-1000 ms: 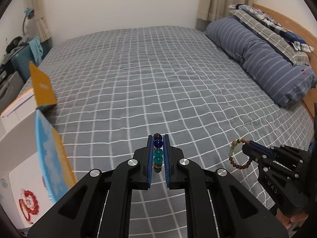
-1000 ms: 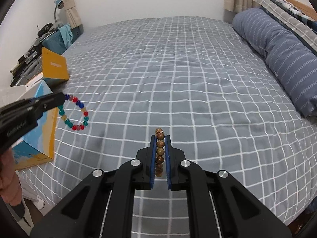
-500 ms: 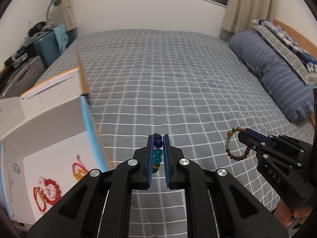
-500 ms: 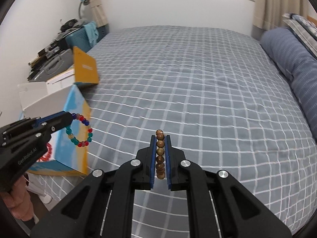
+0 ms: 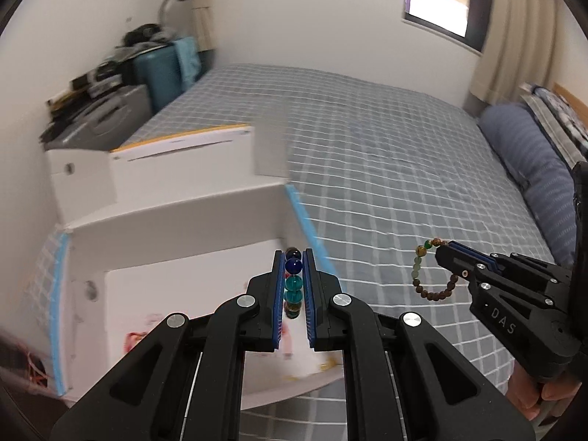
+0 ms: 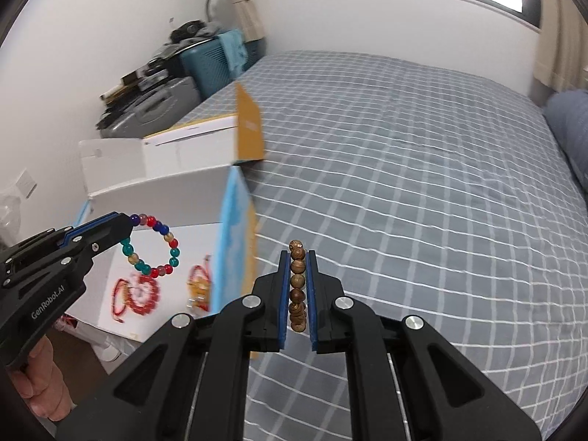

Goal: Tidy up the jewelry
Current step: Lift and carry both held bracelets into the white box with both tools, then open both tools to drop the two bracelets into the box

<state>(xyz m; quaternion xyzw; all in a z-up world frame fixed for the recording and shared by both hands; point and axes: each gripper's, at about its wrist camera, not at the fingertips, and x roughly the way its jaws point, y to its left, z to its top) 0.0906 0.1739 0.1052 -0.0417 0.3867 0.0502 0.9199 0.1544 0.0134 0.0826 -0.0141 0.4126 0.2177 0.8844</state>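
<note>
Evidently for sorting, left tongs [image 5: 293,290] pinch a multicoloured glass-bead bracelet [image 6: 152,246] above the open white cardboard box [image 5: 176,220] at lower left, while right tongs [image 6: 297,288] clamp a brown wooden-bead bracelet [image 5: 433,272].

We see glossy, glass-like beads on the coloured bracelet [image 6: 152,245], matt wood-grained ones on the brown bracelet [image 6: 297,286]. The matt black plastic left gripper [image 5: 294,272] carries shiny metal pins. The white box [image 6: 183,191] looks like smooth card, the bedspread [image 6: 422,191] soft woven cloth.
</note>
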